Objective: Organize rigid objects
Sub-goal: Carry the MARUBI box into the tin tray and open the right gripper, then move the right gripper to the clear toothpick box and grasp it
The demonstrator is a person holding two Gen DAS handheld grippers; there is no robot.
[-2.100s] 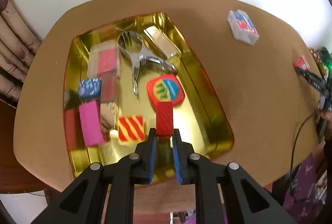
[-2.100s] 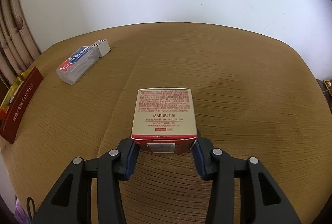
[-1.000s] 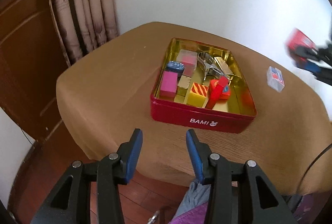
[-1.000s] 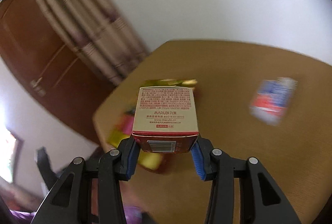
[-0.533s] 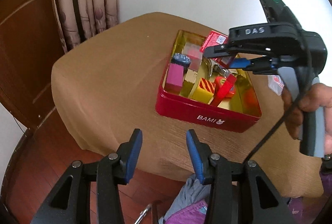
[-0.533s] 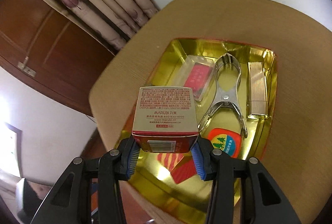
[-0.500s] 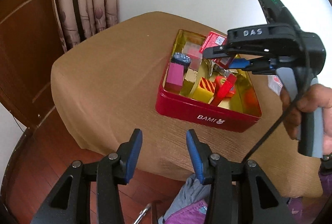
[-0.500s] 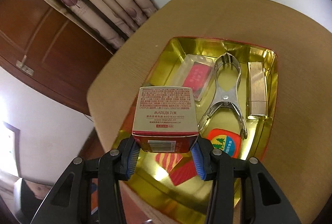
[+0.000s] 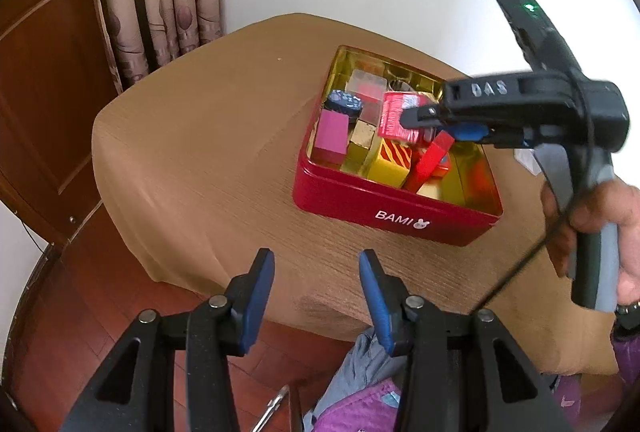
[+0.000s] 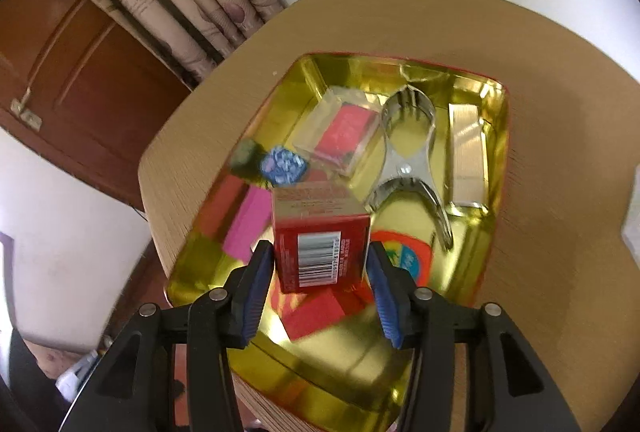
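Now R gripper [image 10: 320, 264] pads flanking red box [image 10: 320, 236] over tin [image 9: 360, 192], grip unclear, L gripper [image 9: 316, 272] open, empty

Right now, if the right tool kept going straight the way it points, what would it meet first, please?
Probably the crowded blocks in the gold-lined tin: the red box held by the right tool would likely meet the pink block first, though depth is unclear.
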